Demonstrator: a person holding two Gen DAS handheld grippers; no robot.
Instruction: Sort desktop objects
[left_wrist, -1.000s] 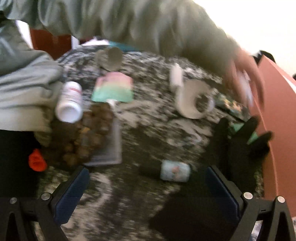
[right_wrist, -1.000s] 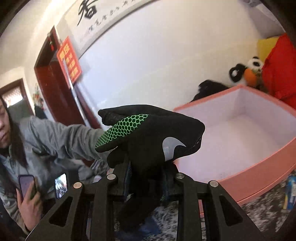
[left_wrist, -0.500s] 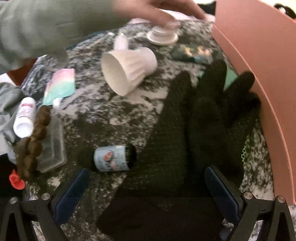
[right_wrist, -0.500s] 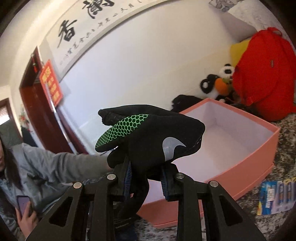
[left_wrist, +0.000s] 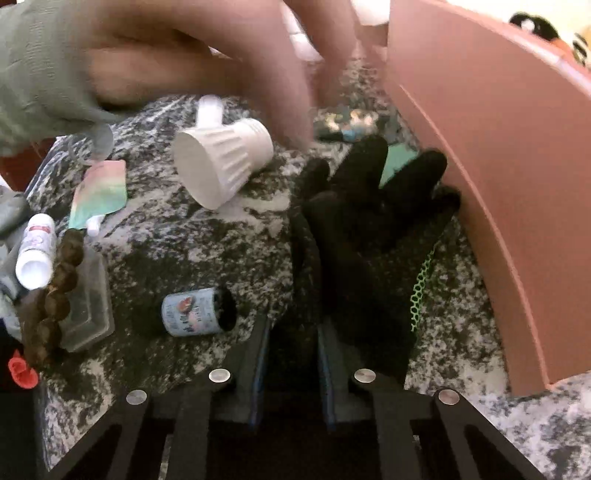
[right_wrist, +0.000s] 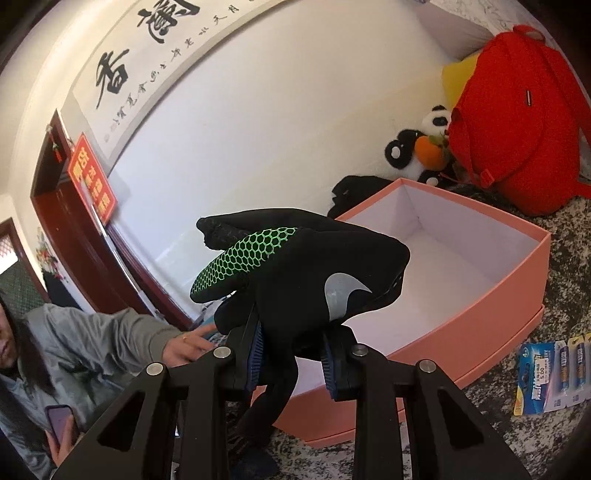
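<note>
A black glove (left_wrist: 369, 229) lies flat on the speckled tabletop, fingers pointing at the pink box (left_wrist: 480, 184). My left gripper (left_wrist: 291, 332) points down at it, its jaws shut on the glove's cuff end. In the right wrist view my right gripper (right_wrist: 291, 347) is shut on a second black glove (right_wrist: 314, 266) with a green honeycomb patch. That glove hangs in the air in front of the open pink box (right_wrist: 480, 302), whose white inside shows nothing in it.
A person's blurred hand (left_wrist: 221, 55) reaches over a white ribbed cup (left_wrist: 221, 166) lying on its side. A small labelled bottle (left_wrist: 195, 312), white bottle (left_wrist: 35, 251), pastel pouch (left_wrist: 99, 190) and brown beads (left_wrist: 55, 295) lie left. Batteries (right_wrist: 550, 373) and red backpack (right_wrist: 517, 122) are right.
My left gripper slid toward the pink box and its jaws went from wide open to shut on the lying glove. The right gripper carried its glove sideways, bringing more of the box into view.
</note>
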